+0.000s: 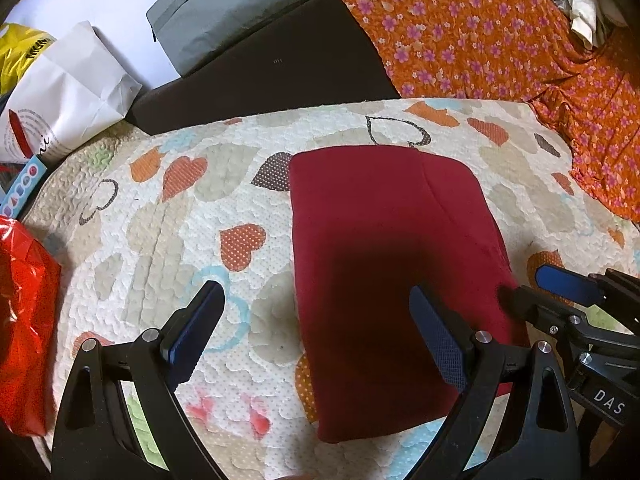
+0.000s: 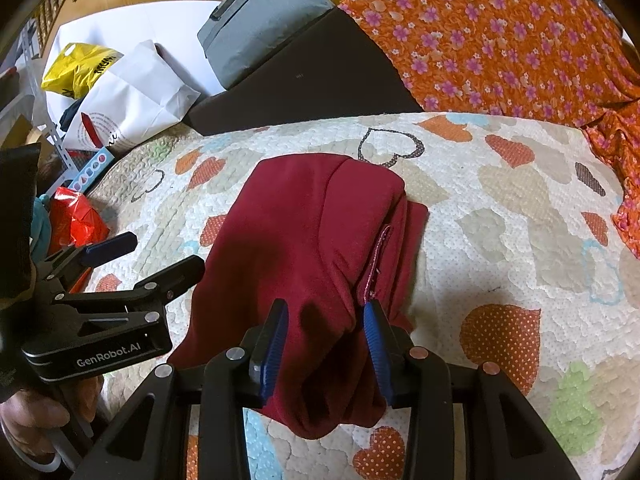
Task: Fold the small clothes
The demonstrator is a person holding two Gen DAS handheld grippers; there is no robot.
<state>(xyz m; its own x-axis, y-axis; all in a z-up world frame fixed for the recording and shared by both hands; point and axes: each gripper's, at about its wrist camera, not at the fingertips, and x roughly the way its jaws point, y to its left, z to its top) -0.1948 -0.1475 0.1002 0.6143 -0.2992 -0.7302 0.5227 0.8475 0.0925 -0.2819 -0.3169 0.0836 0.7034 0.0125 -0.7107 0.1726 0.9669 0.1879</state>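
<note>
A dark red folded garment [image 1: 384, 240] lies on a quilt with a heart print [image 1: 180, 240]. My left gripper [image 1: 320, 320] stands wide open over the garment's left edge. One finger is above the cloth, the other above the quilt, and nothing is held. In the right wrist view my right gripper [image 2: 326, 340] is shut on a bunched near edge of the red garment [image 2: 304, 240], and cloth fills the gap between the blue pads [image 2: 376, 340]. The right gripper [image 1: 524, 286] also shows at the garment's right edge, and the left gripper [image 2: 164, 252] shows open at the left.
An orange flowered cloth [image 1: 500, 32] covers the far right. A dark brown cushion [image 1: 272, 68] and a grey bag [image 1: 224, 12] lie behind the quilt. White paper bags [image 1: 68, 92], a yellow bag [image 2: 80, 64] and a red plastic bag [image 1: 20, 320] crowd the left side.
</note>
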